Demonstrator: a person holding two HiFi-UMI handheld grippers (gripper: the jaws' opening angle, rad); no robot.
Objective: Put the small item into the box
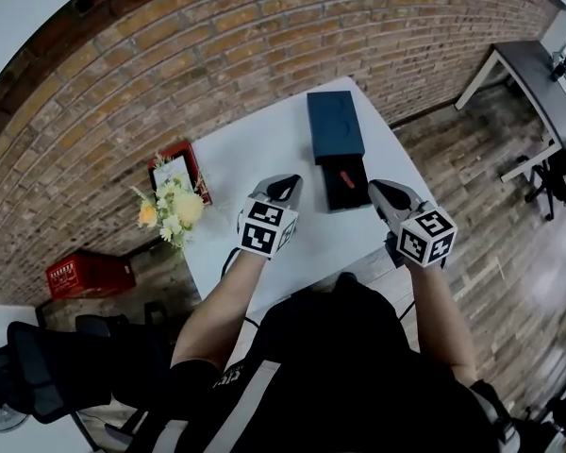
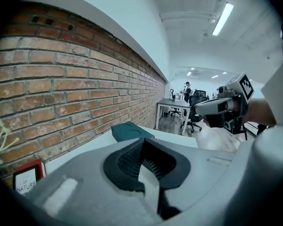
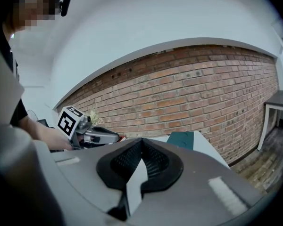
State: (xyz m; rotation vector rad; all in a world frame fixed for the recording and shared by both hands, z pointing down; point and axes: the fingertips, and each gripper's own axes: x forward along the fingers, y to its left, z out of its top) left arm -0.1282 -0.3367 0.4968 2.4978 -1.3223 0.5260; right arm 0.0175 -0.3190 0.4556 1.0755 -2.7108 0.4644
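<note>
On the white table point(image 1: 264, 149) lies a dark teal box lid point(image 1: 335, 125), and just nearer to me a black open box point(image 1: 346, 182) with a red strip showing inside it. My left gripper point(image 1: 288, 185) hovers to the left of that box and my right gripper point(image 1: 377, 190) to its right, both held above the table. In the left gripper view the jaws point(image 2: 143, 141) meet at their tips with nothing between them, and the teal lid point(image 2: 131, 131) lies ahead. The right gripper point(image 3: 141, 140) also stands shut and empty, with the lid point(image 3: 181, 139) beyond it.
A vase of yellow and white flowers point(image 1: 170, 210) and a red-framed sign point(image 1: 174, 170) stand at the table's left edge. The brick wall point(image 1: 264, 36) runs behind the table. A red crate point(image 1: 90, 274) sits on the floor, and a grey desk point(image 1: 533, 78) stands at the far right.
</note>
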